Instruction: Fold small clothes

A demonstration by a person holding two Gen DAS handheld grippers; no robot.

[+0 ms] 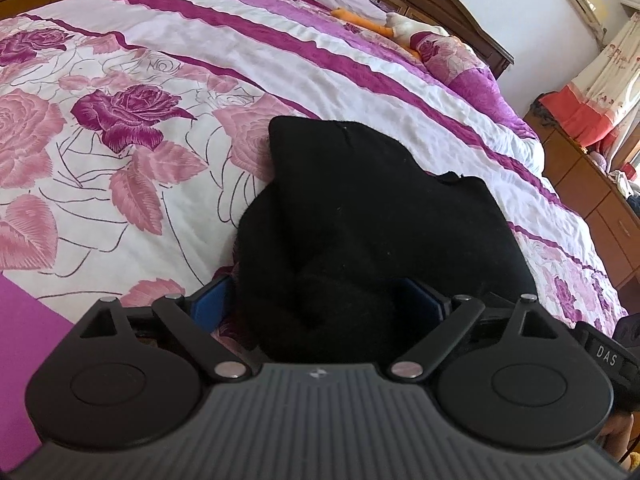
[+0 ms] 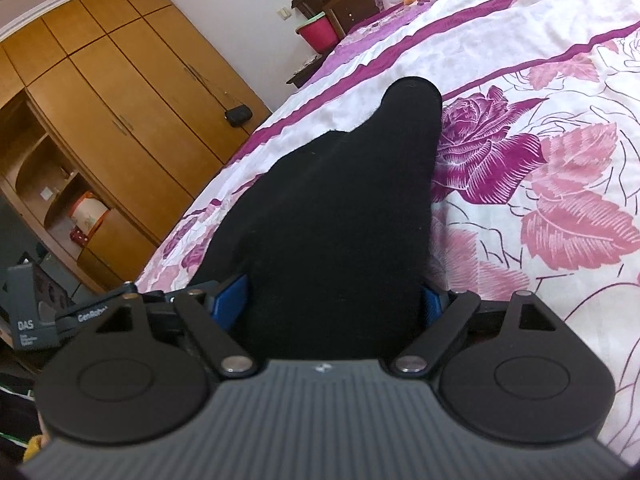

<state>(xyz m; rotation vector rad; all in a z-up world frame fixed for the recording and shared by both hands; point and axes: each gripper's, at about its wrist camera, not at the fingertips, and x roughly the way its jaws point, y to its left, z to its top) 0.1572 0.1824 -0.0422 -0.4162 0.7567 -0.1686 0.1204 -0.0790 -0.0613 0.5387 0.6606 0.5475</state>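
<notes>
A small black knit garment (image 1: 360, 216) hangs over the floral bedspread (image 1: 120, 120). My left gripper (image 1: 316, 300) holds one bunched end of it between its blue pads, which the cloth mostly hides. In the right wrist view the same black garment (image 2: 340, 220) fills the middle, with a narrow rounded end pointing up and away. My right gripper (image 2: 336, 300) grips its near end between its blue pads. Both sets of fingertips are buried in the cloth. The other gripper's housing shows at the edge of each view.
The bed carries a pink and purple rose bedspread (image 2: 540, 140). A stuffed toy (image 1: 400, 26) lies by the wooden headboard (image 1: 460, 4). A wooden wardrobe (image 2: 100, 100) stands left of the bed, a dresser (image 1: 592, 200) to its right. A pink bucket (image 2: 318, 32) sits near the nightstand.
</notes>
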